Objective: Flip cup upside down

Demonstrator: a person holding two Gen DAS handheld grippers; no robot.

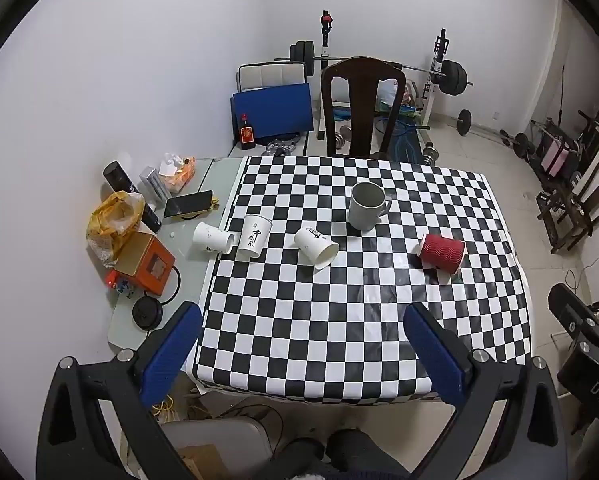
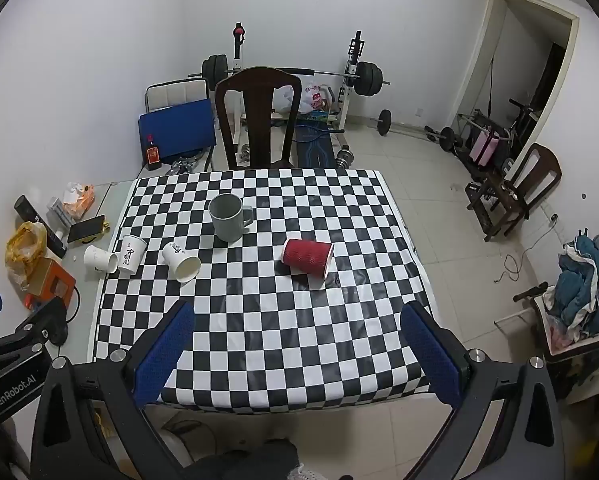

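A grey mug (image 1: 366, 205) (image 2: 229, 217) stands upright on the checkered table (image 1: 339, 320) (image 2: 267, 320). A red ribbed cup (image 1: 442, 253) (image 2: 308, 258) lies on its side to the right. A white paper cup (image 1: 316, 247) (image 2: 181, 262) lies on its side, mouth toward me. Another white cup (image 1: 254, 235) (image 2: 130, 255) stands upright, and a third (image 1: 212, 237) (image 2: 100, 260) lies on its side at the left. My left gripper (image 1: 301, 322) and right gripper (image 2: 297, 320) are open and empty above the table's near edge. The left gripper's body also shows at the right wrist view's left edge (image 2: 23, 344).
Left of the cloth lie a phone (image 1: 188, 203), an orange box (image 1: 145, 264), a yellow bag (image 1: 113, 220) and a black can (image 1: 117, 177). A dark wooden chair (image 1: 361, 108) (image 2: 257, 120) stands behind the table, with a weight bench (image 2: 299, 76) beyond.
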